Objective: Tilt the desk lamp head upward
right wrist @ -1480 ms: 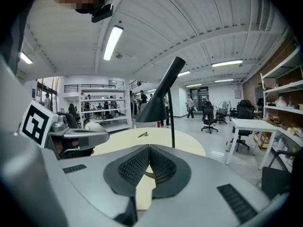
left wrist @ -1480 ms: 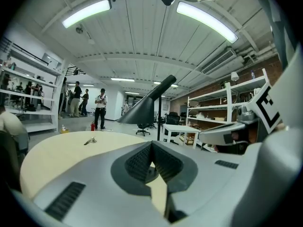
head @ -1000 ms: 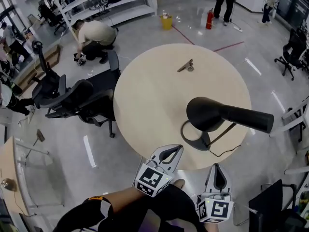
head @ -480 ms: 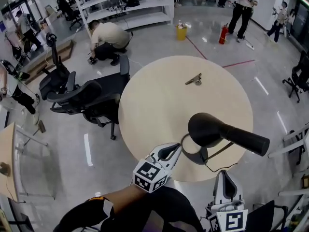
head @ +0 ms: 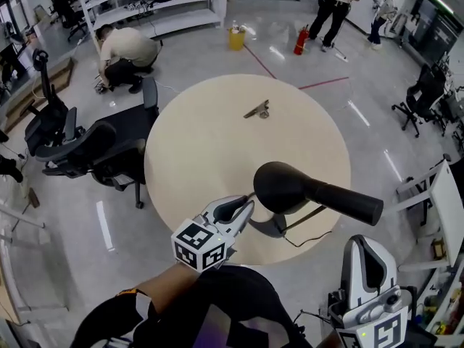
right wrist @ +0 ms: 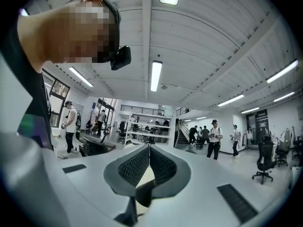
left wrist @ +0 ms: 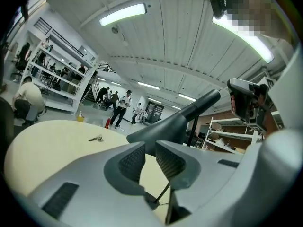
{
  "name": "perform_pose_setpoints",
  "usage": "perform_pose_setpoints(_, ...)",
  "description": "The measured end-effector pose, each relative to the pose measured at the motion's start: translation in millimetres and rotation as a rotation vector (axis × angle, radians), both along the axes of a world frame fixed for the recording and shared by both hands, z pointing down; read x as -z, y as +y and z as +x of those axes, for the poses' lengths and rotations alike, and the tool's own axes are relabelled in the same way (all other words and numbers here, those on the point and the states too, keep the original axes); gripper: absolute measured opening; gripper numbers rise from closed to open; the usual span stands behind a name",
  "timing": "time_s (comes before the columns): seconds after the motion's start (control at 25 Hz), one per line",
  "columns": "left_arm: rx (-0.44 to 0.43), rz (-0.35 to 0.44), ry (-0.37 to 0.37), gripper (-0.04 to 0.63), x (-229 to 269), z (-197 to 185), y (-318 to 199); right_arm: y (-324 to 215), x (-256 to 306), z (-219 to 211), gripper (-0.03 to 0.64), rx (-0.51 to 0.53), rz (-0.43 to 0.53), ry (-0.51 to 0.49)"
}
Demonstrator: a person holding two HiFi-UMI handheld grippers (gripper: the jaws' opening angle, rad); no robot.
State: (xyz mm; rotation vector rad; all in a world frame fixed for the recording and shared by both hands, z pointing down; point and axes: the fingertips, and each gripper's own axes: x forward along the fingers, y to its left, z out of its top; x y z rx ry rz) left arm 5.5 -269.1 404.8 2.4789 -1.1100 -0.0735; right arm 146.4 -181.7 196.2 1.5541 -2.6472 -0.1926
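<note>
Desk lamp head sits above the round table's near edge. My left gripper is just beside the lamp base. Its jaws are narrowly apart, having just been opening, with nothing between them as far as I can tell. My right gripper is off the table, closed and empty.

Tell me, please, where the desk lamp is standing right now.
In the head view, the desk lamp stands on the round table by its near-right edge, well apart from the small metal object on the far side.
</note>
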Motion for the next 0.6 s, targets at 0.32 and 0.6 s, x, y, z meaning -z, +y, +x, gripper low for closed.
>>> perform_pose_setpoints(0.32, -0.12, -0.14, 0.218, 0.161, -23, 11, -9, -29, 46, 19, 0.017, -0.065, 0.068, 0.068)
perform_pose_setpoints(0.6, -0.241, -0.242, 0.35, 0.201, -43, 16, -12, -63, 41, 26, 0.018, -0.116, 0.022, 0.098)
